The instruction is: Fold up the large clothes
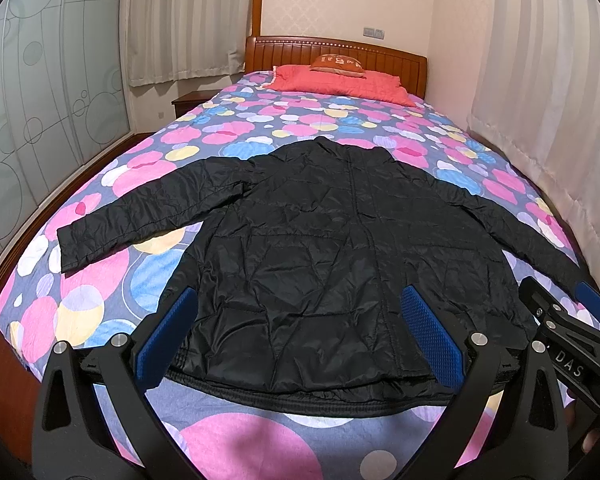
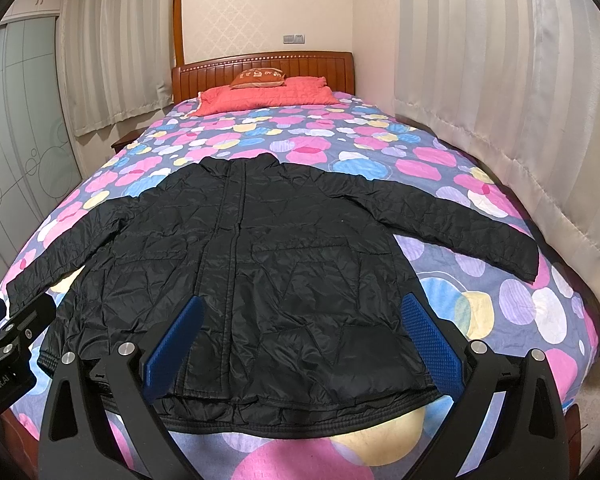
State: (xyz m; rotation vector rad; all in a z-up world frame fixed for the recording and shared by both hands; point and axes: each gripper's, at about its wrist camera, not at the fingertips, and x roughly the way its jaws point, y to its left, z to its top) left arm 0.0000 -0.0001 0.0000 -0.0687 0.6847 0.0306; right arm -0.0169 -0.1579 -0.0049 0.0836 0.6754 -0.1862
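A black quilted jacket (image 1: 320,240) lies flat on the bed, front up, collar towards the headboard and both sleeves spread out to the sides. My left gripper (image 1: 300,304) hovers open above the jacket's hem, nothing between its blue pads. The right gripper (image 1: 560,312) shows at the right edge of the left wrist view. In the right wrist view the same jacket (image 2: 292,260) fills the middle, and my right gripper (image 2: 300,308) is open over its lower right half. The left gripper (image 2: 4,320) appears at that view's left edge, near the left sleeve cuff.
The bed carries a bedspread (image 1: 220,128) with pink, blue and yellow circles. A red pillow (image 1: 340,80) and a small cushion (image 1: 338,65) lie by the wooden headboard (image 1: 284,52). Curtains (image 1: 540,100) hang close along the right side; a glass wardrobe (image 1: 40,100) stands on the left.
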